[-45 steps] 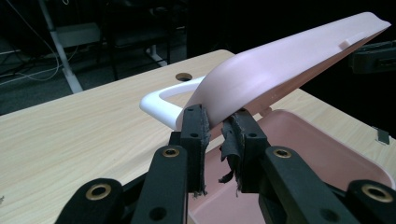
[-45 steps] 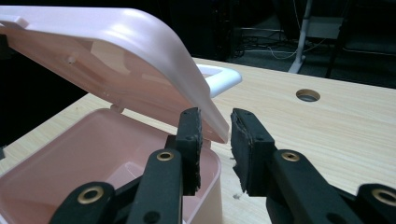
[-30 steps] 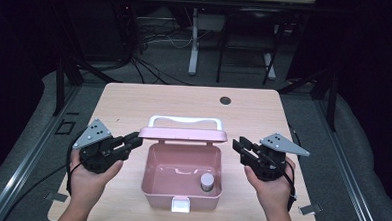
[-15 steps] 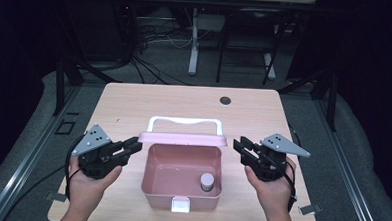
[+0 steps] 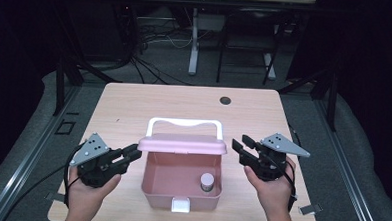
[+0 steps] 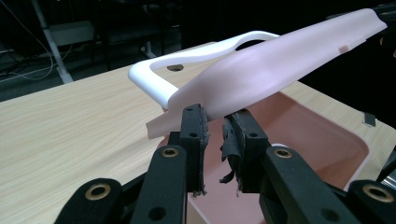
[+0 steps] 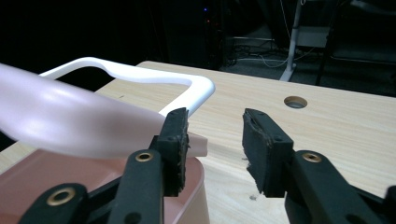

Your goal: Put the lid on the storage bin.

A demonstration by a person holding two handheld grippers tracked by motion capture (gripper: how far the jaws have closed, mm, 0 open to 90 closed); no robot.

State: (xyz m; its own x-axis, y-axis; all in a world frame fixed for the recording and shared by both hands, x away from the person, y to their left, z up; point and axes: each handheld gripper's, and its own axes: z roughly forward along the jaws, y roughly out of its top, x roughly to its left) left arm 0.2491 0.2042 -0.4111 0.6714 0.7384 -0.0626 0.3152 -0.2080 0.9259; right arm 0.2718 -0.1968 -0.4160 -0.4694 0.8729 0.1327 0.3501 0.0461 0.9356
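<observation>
We see a smooth pink plastic box mid-bench, its curved lid half raised, white loop handle behind. Our left tool pinches the lid's edge; our right tool, just opening, stands apart beside it. From above, a small round-capped jar sits inside.

One pink box, one lid, one small jar, two hand-held grippers.

Both grippers are black — brass-ringed screw holes, frayed jaw pads, grey three-cornered plates, trailing black cables.
</observation>
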